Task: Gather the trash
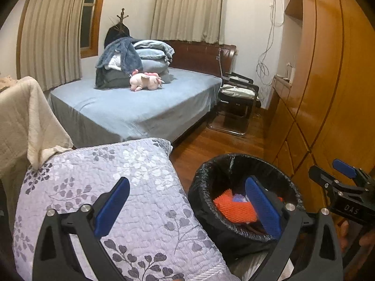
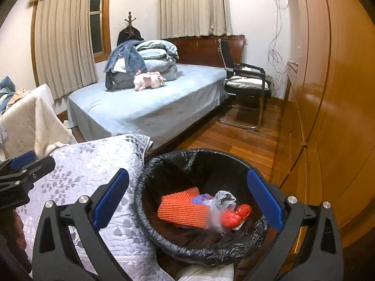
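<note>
Both grippers, left (image 1: 187,208) and right (image 2: 187,201), gape empty above the bin (image 2: 164,164), so next should scan for leftover trash.

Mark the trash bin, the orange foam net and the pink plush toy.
trash bin (image 2: 164,164), right wrist view, on the far-left rim of the black liner.
orange foam net (image 2: 180,207), right wrist view, on the middle of its ribbed surface.
pink plush toy (image 1: 145,82), left wrist view, on its body.
</note>
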Demonstrator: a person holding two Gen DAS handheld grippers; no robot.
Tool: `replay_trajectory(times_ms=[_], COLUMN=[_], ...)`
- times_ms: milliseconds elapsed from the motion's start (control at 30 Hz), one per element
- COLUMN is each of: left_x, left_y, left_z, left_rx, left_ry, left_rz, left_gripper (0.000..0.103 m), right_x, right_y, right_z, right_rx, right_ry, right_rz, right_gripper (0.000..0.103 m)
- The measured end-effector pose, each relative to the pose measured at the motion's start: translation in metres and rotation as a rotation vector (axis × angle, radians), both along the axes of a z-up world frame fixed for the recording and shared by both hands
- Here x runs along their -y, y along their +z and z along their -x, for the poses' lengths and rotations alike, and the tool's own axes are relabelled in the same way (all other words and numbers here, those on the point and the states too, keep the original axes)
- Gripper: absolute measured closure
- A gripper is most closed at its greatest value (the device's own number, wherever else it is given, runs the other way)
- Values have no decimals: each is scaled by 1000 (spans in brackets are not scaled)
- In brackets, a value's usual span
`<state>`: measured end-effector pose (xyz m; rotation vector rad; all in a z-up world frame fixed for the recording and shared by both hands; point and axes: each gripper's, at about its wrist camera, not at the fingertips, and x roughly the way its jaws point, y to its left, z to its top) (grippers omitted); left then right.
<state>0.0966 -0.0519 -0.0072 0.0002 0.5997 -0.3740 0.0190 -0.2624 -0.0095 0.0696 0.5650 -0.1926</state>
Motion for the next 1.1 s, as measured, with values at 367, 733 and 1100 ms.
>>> replay_trajectory(times_ms=[367, 733, 1100], left_x=[-10, -22, -25], left_y=[16, 20, 20], left_z=[31, 46, 50], left_rx=[51, 66, 71], left_ry=[15, 37, 50], left_rz=[-14, -11, -15], left_gripper=[6, 6, 6], right_x=[-14, -28, -33], right_y=[16, 19, 19], right_z=[19, 24, 24], right_rx=[35, 50, 49], right_ry=[31, 62, 75], right_rz=[16, 24, 23], right_gripper=[5, 5, 5])
